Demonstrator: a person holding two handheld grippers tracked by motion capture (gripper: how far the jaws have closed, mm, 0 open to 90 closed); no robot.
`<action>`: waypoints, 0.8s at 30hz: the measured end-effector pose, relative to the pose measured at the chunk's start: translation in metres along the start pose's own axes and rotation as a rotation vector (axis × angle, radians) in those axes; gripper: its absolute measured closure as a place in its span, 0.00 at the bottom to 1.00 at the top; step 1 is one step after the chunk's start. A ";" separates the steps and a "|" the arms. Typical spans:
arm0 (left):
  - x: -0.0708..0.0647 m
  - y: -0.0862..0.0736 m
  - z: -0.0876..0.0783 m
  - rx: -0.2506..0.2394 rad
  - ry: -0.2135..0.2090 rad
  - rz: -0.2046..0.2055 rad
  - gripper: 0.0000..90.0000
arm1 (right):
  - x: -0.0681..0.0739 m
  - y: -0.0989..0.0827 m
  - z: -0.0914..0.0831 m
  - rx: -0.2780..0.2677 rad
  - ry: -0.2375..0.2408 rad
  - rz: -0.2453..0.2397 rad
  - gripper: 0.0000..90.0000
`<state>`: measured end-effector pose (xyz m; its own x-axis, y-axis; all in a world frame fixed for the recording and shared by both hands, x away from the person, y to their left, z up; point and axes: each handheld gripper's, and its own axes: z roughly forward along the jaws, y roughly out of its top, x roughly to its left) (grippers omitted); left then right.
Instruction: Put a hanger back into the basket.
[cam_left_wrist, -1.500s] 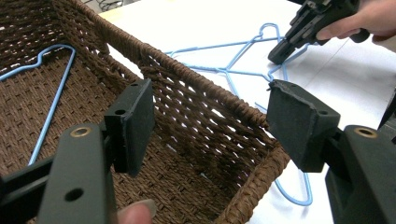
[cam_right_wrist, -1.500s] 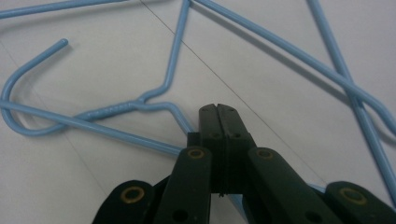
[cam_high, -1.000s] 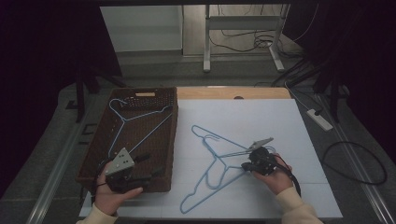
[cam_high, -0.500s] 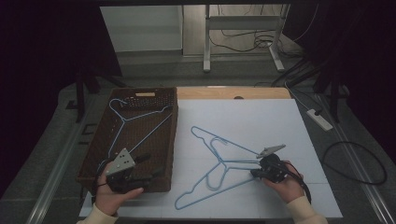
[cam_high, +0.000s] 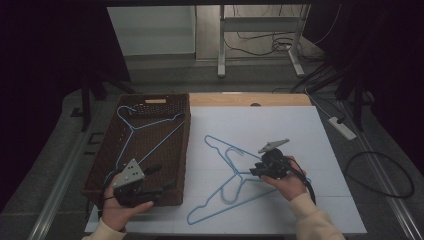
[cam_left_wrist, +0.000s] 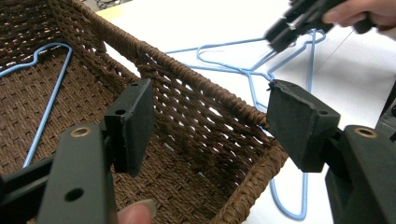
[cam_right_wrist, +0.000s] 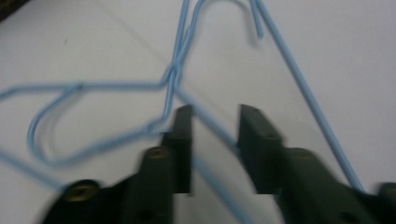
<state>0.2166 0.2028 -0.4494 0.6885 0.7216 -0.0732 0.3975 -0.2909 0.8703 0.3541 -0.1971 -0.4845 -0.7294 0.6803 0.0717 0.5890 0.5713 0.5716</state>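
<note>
Right gripper view shows the right gripper (cam_right_wrist: 212, 140), its jaws just opening, with a wire of the blue hanger (cam_right_wrist: 116, 86) running between them, unpinched, on the white table (cam_right_wrist: 93, 42). Left gripper (cam_left_wrist: 210, 126) gapes empty over the basket (cam_left_wrist: 196, 88) corner.

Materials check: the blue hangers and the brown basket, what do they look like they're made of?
Hangers: thin wire, likely metal with a smooth light-blue coating; the neck is twisted. Basket: dark brown woven wicker or rattan, matte, with a braided rim and open weave.
</note>
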 end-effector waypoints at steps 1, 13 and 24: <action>0.000 0.000 0.000 0.000 0.000 0.000 0.37 | 0.000 0.007 0.006 -0.003 0.009 0.005 0.65; 0.001 0.000 -0.003 -0.006 0.000 0.000 0.37 | 0.005 0.051 0.051 0.037 0.011 0.048 0.57; 0.001 0.001 -0.004 -0.009 -0.001 0.000 0.37 | 0.009 0.067 0.073 0.075 -0.025 0.031 0.60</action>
<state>0.2157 0.2059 -0.4472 0.6894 0.7206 -0.0737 0.3920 -0.2855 0.8745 0.4122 -0.1194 -0.5051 -0.7017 0.7093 0.0672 0.6365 0.5817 0.5064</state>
